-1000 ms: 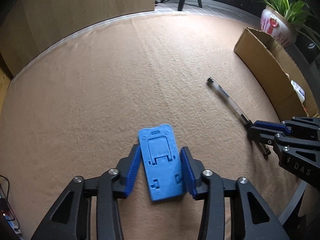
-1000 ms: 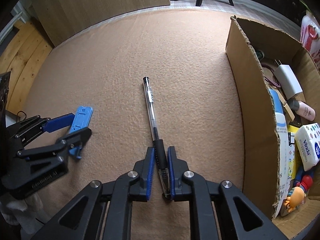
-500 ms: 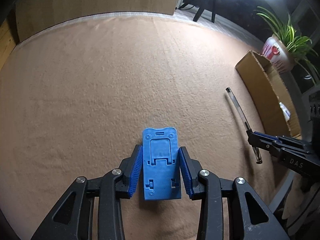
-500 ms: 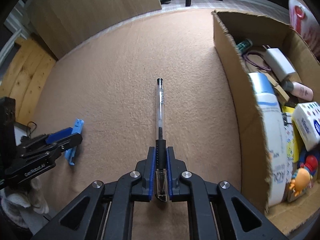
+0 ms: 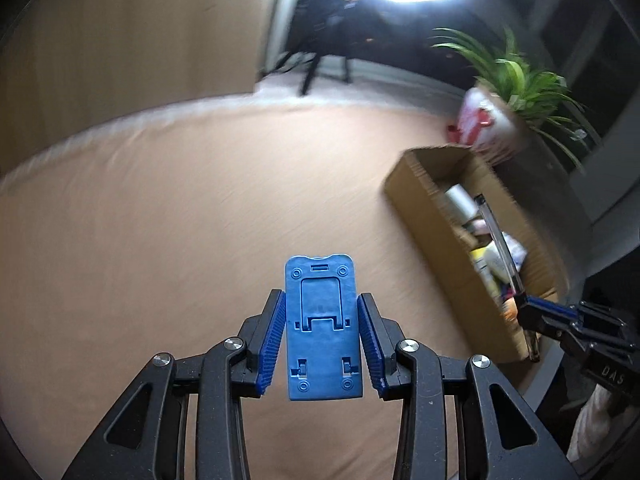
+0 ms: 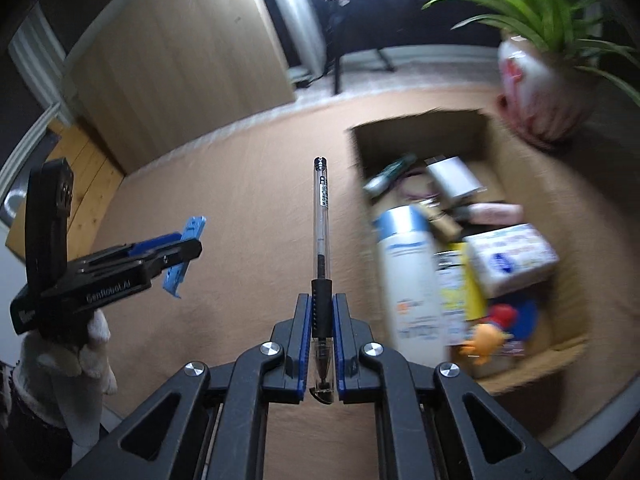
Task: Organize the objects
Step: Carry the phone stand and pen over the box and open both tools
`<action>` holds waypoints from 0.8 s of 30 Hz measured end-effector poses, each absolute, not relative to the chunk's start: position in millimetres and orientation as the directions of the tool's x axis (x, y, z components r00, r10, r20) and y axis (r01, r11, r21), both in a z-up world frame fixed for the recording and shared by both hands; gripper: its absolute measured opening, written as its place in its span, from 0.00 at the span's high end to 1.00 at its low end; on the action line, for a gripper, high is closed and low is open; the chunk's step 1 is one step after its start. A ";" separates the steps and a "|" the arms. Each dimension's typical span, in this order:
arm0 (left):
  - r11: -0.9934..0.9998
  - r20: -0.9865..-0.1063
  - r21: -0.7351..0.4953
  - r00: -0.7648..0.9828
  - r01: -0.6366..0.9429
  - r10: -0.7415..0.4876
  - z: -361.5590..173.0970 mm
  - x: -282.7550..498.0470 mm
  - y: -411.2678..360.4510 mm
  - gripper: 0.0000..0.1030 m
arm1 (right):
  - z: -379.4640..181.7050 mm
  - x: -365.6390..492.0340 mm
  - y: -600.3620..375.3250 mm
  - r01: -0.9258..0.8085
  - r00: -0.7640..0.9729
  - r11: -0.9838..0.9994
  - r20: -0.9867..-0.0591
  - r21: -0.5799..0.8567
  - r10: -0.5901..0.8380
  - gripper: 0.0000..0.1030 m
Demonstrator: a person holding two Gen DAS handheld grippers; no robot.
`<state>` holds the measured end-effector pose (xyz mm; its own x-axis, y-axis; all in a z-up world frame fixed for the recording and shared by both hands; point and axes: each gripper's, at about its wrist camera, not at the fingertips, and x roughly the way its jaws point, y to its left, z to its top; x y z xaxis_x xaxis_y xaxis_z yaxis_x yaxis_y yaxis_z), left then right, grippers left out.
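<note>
My left gripper (image 5: 320,304) is shut on a flat blue plastic phone stand (image 5: 322,328), held up off the tan cloth-covered table (image 5: 180,240). My right gripper (image 6: 321,304) is shut on the black grip of a clear ballpoint pen (image 6: 321,216), which points forward above the table. From the right wrist view the left gripper (image 6: 176,254) hangs at the left with the blue stand (image 6: 186,254) in it. In the left wrist view the right gripper (image 5: 532,312) holds the pen (image 5: 500,240) over the cardboard box (image 5: 436,224).
The open cardboard box (image 6: 568,344) at the right holds a white lotion bottle (image 6: 408,276), a tissue pack (image 6: 508,260), a white charger (image 6: 452,176) and a small toy. A potted plant (image 6: 536,92) stands behind it. A white-gloved hand (image 6: 76,352) carries the left gripper.
Both grippers have risen from the table with their objects: the blue stand and the pen now hang in the air. The right gripper has moved toward the box, and the views tilted up.
</note>
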<state>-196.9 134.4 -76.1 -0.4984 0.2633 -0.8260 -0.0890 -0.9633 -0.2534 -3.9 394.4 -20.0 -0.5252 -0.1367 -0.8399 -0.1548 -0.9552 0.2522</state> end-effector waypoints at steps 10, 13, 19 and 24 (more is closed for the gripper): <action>-0.928 -0.790 -0.266 -0.493 -0.262 0.365 -49.3 -258.5 232.4 0.62 | -3.7 20.3 473.6 -0.296 -0.558 -0.932 -0.830 0.209 -0.009 0.91; -0.923 -0.790 -0.251 -0.489 -0.293 0.370 -49.4 -272.4 259.3 0.62 | -7.3 15.4 481.9 -0.311 -0.555 -0.929 -0.832 0.198 0.009 0.91; -0.919 -0.808 -0.236 -0.462 -0.316 0.367 -61.5 -298.5 296.3 0.62 | -10.9 8.2 494.3 -0.329 -0.550 -0.925 -0.835 0.190 0.024 0.91; -0.919 -0.818 -0.218 -0.453 -0.327 0.355 -68.5 -306.8 308.5 0.61 | -15.4 3.3 503.0 -0.332 -0.545 -0.924 -0.838 0.188 0.025 0.90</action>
